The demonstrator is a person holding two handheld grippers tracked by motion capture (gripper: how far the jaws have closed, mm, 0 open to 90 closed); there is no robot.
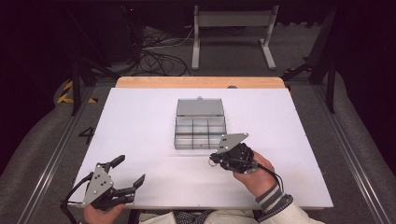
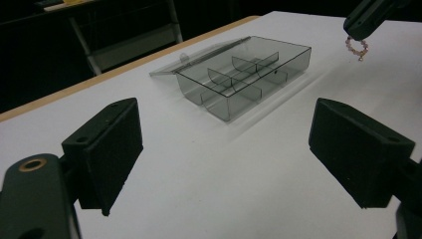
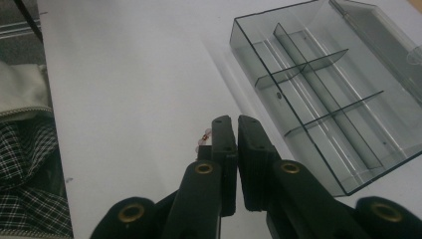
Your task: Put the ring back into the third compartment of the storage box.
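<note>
A clear plastic box [image 1: 200, 133] with several compartments lies mid-table, its lid [image 1: 201, 107] laid open flat behind it. My right gripper [image 1: 214, 160] hovers just in front of the box's near right corner, shut on a small beaded bracelet [image 3: 203, 137] that hangs from its tips. The left gripper view shows that bracelet [image 2: 357, 48] dangling above the table to the right of the box [image 2: 244, 74]. At the near left corner, my left gripper [image 1: 130, 171] stands open with nothing between its jaws. In its own view the right gripper [image 3: 235, 124] has the box [image 3: 323, 84] to its right.
The white tabletop [image 1: 140, 121] ends in a wooden strip [image 1: 201, 82] at the back. Behind it on the floor stand a grey metal frame [image 1: 232, 32] and loose cables [image 1: 159, 60]. The person's checked clothing [image 3: 25, 174] lies at the near edge.
</note>
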